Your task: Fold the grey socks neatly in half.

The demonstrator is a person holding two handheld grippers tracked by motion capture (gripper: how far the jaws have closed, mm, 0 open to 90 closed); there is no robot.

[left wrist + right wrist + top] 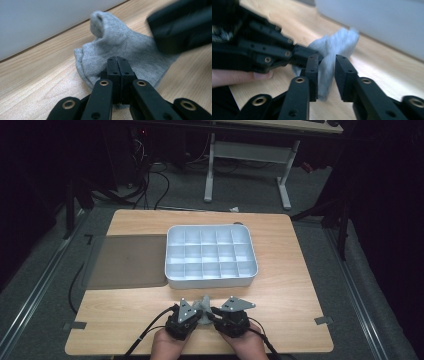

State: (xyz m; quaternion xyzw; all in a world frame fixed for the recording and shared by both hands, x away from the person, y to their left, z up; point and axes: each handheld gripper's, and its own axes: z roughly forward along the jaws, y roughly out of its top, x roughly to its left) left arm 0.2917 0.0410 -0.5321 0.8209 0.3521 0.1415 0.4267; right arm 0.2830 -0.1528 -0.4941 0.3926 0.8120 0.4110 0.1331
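Left tongs (119, 65) clamped tight on grey sock (120, 47), right tongs (325, 72) apart w/ sock between; no readable text.

Blurry black lump at upper right, past the left gripper (119, 65) jaws, cut by the frame edge, likely the other gripper. Can't see how much grey sock (125, 47) sits under the shut jaw tips. Sock (329, 62) between the right gripper (326, 75) jaws smeared soft. White tray (374, 22) beyond, cropped and fuzzy.
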